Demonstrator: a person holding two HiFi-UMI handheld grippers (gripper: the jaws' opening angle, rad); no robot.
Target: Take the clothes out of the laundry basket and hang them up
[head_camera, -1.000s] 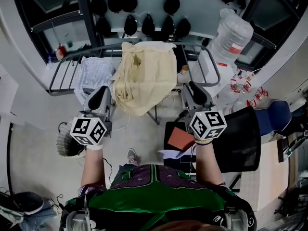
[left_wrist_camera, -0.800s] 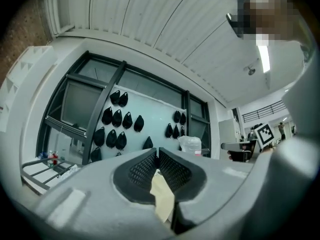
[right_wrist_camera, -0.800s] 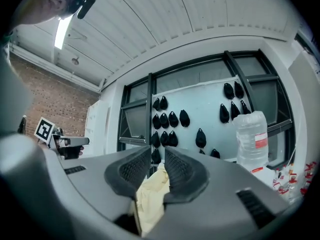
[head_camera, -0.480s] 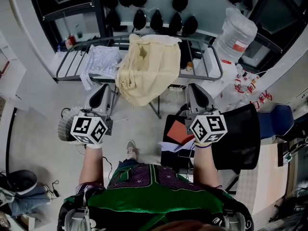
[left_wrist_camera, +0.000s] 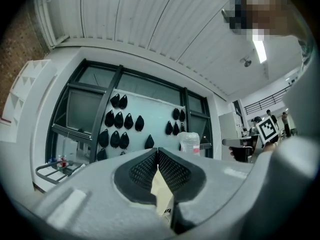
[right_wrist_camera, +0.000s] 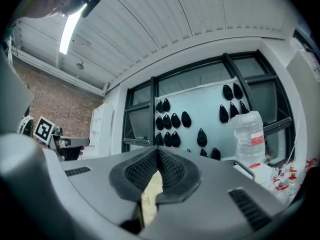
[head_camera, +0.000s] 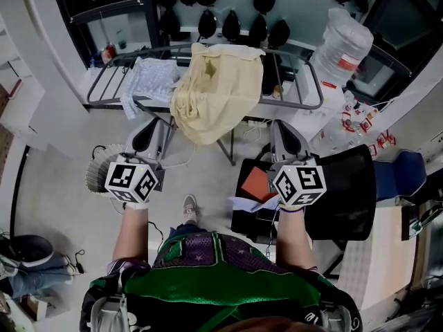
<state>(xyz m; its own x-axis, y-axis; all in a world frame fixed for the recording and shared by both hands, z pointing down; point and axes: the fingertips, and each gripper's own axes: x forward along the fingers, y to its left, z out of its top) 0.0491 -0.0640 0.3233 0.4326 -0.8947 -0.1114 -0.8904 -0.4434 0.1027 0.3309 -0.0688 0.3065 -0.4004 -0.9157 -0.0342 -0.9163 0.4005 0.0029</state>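
Two garments are already on the drying rack (head_camera: 309, 81): a cream garment (head_camera: 218, 92) is draped in a bunched heap over the middle, and a white patterned cloth (head_camera: 152, 80) lies towards the left end. The left claw (head_camera: 144, 138) is closed pad to pad and holds nothing. The right claw (head_camera: 286, 138) has just been closing and its pads now meet with nothing between them. Both are level and short of the rack's near rail. A pale ribbed basket (head_camera: 95, 175) sits on the floor beside the left claw, mostly hidden, so what remains inside cannot be told. The cream garment probably needs spreading out.
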